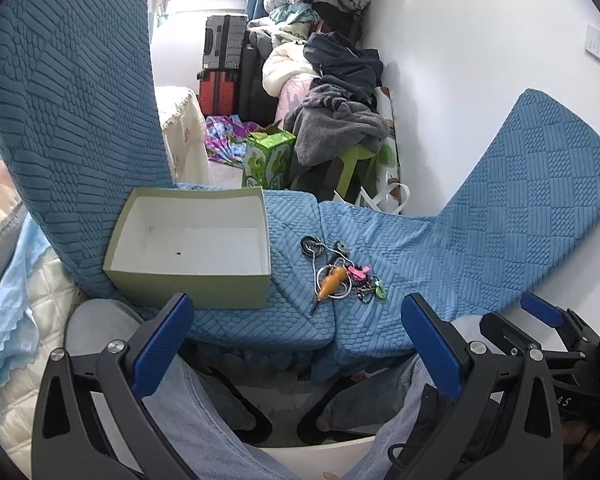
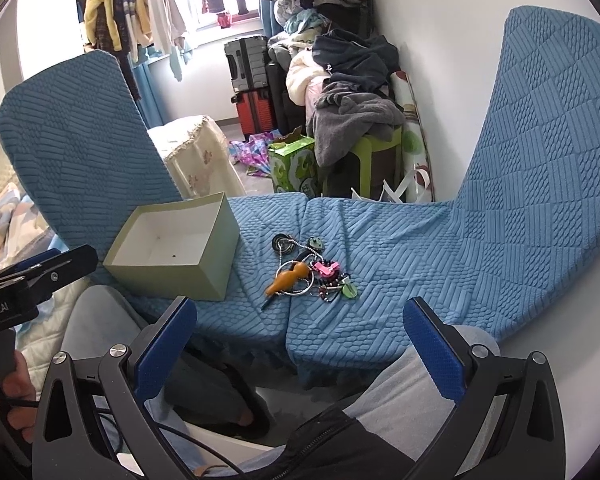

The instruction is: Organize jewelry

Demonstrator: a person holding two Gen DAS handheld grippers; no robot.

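L claw wide open, nothing btwn blue ribbed pads; R claw same, wide & empty. Both hang low over the person's knees, well short of the jewelry, which lies in a small tangled heap on the blue seat, just right of the box and apart from it. Neither claw touches heap or box. Heap: orange gourd-shaped charm, smooth, glossy; metal rings & ball chain; pink piece; green bits; dark round pendant at far end. Box: rect. card, olive-green outside, white inside, open top, nothing in it but a tiny dark speck. Seat cover quilted knit, raised scale & stripe patches. Behind box, a blue backrest of same fabric, upright.
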